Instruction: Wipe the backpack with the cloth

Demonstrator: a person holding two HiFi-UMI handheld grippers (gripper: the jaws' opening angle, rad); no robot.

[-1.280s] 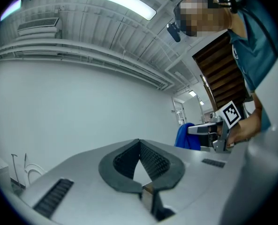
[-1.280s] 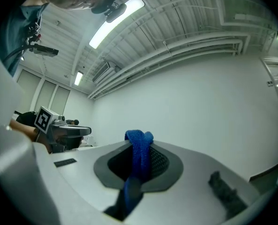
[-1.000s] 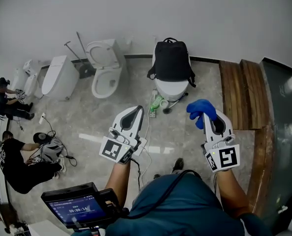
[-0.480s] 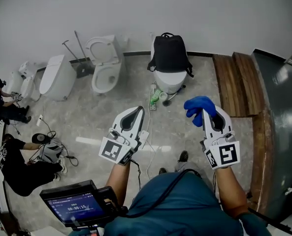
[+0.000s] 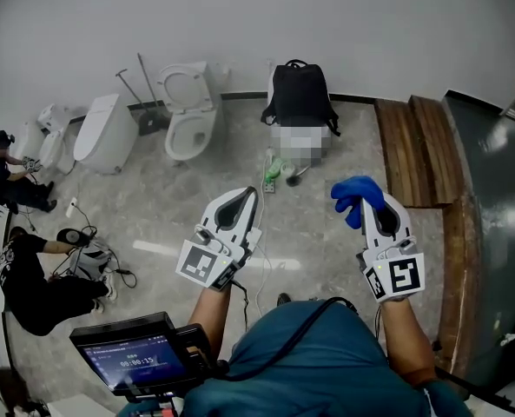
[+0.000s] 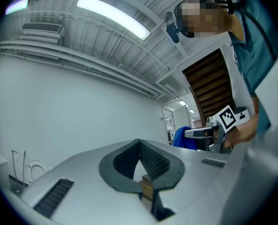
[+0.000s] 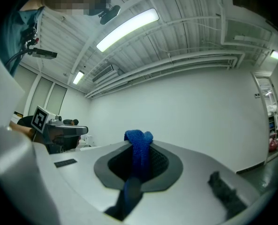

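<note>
- The backpack [image 5: 300, 94] stands upright against the wall [image 5: 387, 24], well apart from us. What it rests on is hidden, probably a low fixture that lifts it to a handy wiping height.
- The cloth [image 5: 354, 195] is blue and bunched. It pokes out past the tip of the right claw [image 5: 366, 208], so the loose wad should meet the bag first.
- The right claw is clamped on the cloth, which runs down between its jaws.
- The left claw [image 5: 247, 195] carries nothing and its jaws meet at the tips. We judge it is kept free to steady the bag.
- Both claws hang over the floor [image 5: 161, 207], and wiping has not begun.
</note>
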